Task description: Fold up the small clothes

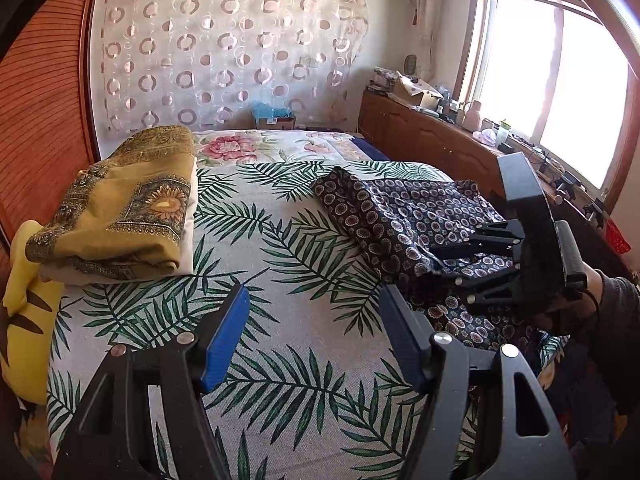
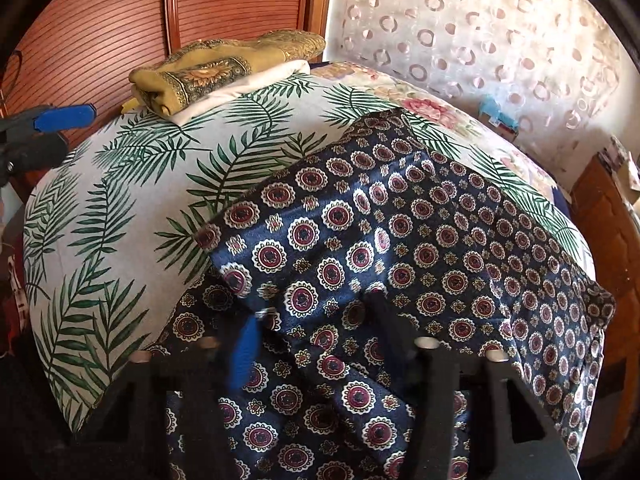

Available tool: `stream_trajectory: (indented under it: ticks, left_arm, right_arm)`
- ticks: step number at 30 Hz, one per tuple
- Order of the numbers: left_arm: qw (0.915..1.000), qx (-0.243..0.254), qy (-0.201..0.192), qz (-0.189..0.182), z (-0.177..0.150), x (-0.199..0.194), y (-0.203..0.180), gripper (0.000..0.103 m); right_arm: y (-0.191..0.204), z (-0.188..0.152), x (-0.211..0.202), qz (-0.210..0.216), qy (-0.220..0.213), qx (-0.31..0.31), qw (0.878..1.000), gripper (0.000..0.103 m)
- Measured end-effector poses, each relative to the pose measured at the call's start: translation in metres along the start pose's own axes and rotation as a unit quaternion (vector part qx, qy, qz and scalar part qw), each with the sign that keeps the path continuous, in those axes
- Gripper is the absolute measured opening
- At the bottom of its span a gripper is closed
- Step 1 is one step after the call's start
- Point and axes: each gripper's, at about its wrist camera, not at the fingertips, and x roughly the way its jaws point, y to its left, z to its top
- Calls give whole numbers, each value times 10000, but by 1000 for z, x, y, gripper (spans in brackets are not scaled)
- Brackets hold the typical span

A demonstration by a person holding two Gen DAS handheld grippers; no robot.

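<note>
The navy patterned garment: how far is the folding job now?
Done: a mustard garment lies folded on the bed. In hand: the navy patterned garment, partly doubled over, right gripper open around its fabric. Left: finishing it; the left gripper is open, holding nothing.

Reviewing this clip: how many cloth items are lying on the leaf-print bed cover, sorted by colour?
Navy medallion-print garment: 1
Mustard sunflower-print folded cloth: 1
White folded cloth under the mustard one: 1
Yellow item at the bed's edge, kind unclear: 1
Total: 4
</note>
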Motion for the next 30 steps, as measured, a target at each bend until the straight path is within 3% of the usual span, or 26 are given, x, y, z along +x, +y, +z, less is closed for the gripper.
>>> stream_trajectory:
  ticks: [1, 2, 8, 12, 17, 19, 22, 25, 28, 30]
  left_arm:
    - [10000, 3, 5, -3, 0, 0, 0, 68]
    - [10000, 6, 12, -2, 0, 1, 0, 68]
    - [10000, 0, 20, 8, -2, 1, 0, 68]
    - [10000, 7, 41, -16, -3, 2, -4, 68]
    - [9999, 53, 81, -59, -3, 6, -10, 68]
    - [9999, 82, 103, -80, -3, 7, -12, 68]
    - [9998, 146, 138, -86, -4, 9, -16, 68]
    - [9997, 177, 171, -86, -5, 11, -17, 68]
    - [9996, 145, 199, -115, -6, 14, -16, 68]
    - [9996, 151, 212, -141, -5, 15, -18, 68]
  right_arm:
    - [0, 0, -2, -63, -31, -34, 10000, 15]
    - [-2, -2, -7, -59, -77, -34, 9999, 9]
    - [-40, 0, -48, -274, -749, 511, 9955, 7]
    - [-82, 1, -68, -640, -1012, 968, 9881, 7]
    - [-136, 3, -61, -940, -948, 1620, 9777, 7]
    - [-159, 4, -47, -943, -790, 2167, 9685, 7]
    - [-177, 2, -31, -914, -669, 2616, 9585, 23]
    - [-177, -1, -27, -985, -593, 2685, 9564, 26]
    - [-172, -3, -36, -1082, -649, 2647, 9561, 39]
    - [-174, -7, -41, -987, -651, 2614, 9580, 40]
